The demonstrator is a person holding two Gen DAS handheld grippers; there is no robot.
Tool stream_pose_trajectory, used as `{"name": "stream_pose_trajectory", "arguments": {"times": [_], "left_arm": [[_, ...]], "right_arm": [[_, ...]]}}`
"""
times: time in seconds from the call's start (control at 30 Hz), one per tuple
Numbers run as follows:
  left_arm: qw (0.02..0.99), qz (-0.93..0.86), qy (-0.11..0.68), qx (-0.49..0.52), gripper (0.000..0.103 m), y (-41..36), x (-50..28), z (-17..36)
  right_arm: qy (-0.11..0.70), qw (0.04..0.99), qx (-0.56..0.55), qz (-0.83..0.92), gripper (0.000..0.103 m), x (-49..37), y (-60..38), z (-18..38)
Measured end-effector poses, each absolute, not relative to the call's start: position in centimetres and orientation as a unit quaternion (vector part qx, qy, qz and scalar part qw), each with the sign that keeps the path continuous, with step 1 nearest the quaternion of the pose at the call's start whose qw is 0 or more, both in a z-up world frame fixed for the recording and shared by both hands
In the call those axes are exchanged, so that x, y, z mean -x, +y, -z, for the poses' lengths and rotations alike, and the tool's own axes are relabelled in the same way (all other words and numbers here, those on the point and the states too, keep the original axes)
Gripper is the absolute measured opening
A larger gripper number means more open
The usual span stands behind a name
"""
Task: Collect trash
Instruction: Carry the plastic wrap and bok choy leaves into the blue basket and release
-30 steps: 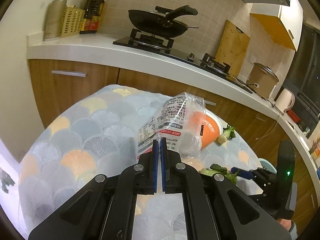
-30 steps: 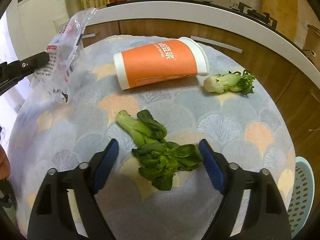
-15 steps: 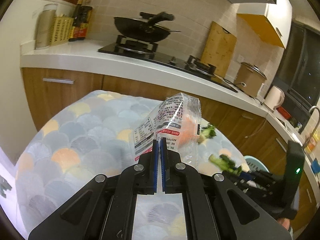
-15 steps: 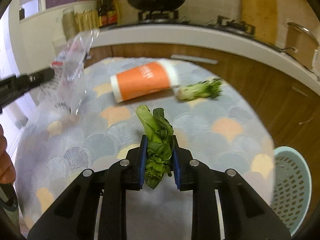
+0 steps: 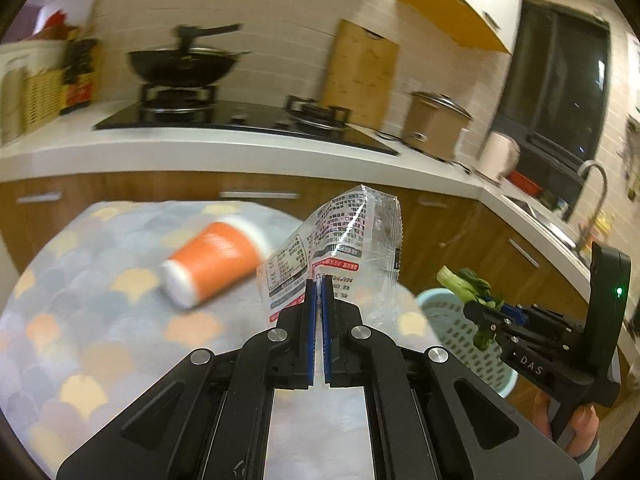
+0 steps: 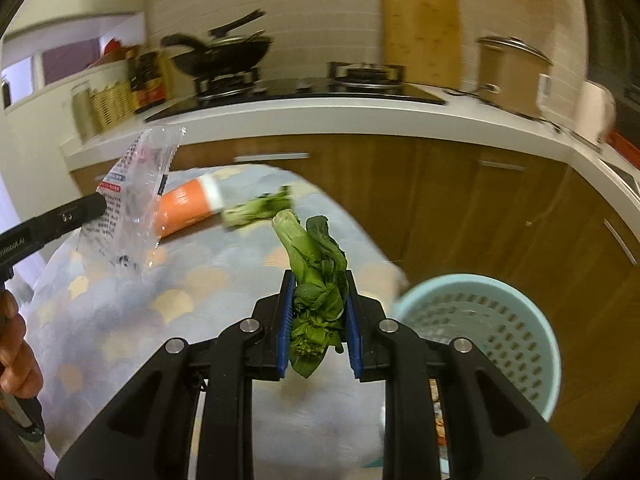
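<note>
- Kitchen is showing behind: counter [image 5: 240, 144], wok [image 5: 180, 64], wood cabinets.
- Table [image 6: 120, 320] under scallop cloth is carrying a cup [image 5: 212, 260] and a second green [image 6: 258, 208], both uncollected.
- Bin [image 6: 480, 320] is waiting beside it, looking empty.
- Left gripper [image 5: 318, 284] fingers are pinching the wrapper [image 5: 340, 240], aloft.
- Right gripper [image 6: 318, 304] fingers are clamping a green [image 6: 316, 280] near the bin.

Left claw [image 5: 319, 292]: matte black linkage arms with round silver screws and thin blue pads on the fingers; right claw [image 6: 319, 300]: the same black frame, silver screws, blue ribbed pads; its side shows white letters "DAS" and a small green light on an upright black block.
</note>
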State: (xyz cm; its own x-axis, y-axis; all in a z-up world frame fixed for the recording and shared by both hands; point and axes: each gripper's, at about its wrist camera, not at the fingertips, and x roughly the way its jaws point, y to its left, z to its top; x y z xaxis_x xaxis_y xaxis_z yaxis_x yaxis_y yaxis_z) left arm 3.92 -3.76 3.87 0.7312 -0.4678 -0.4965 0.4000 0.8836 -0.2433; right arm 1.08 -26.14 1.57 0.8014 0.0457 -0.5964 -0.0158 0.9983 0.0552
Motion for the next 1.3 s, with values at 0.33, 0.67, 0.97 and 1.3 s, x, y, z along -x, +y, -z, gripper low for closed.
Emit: {"name": "stream_pose_trajectory", "arguments": {"times": [0.33, 0.67, 0.97, 1.3], "left_arm": [[0.91, 0.298, 0.288, 0.016, 0.001, -13.2, -3.1, -3.9], [0.888, 0.344, 0.304, -0.025, 0.001, -20.9, -3.9, -2.7], [0.863, 0.37, 0.339, -0.058, 0.004, -26.4, -4.6, 0.9], [0.857, 0.363, 0.358, -0.07, 0.029, -26.3, -5.9, 2.7]], "right_arm": [[0.305, 0.95, -0.058, 0.046, 0.02, 2.0, -33.6, -1.6], [0.315, 0.94, -0.098, 0.09, 0.02, 3.5, -38.8, -0.2], [0.349, 0.919, -0.138, 0.118, 0.022, 3.5, -42.0, 3.0], [0.357, 0.915, -0.129, 0.136, 0.052, 3.2, -42.3, 3.7]]}}
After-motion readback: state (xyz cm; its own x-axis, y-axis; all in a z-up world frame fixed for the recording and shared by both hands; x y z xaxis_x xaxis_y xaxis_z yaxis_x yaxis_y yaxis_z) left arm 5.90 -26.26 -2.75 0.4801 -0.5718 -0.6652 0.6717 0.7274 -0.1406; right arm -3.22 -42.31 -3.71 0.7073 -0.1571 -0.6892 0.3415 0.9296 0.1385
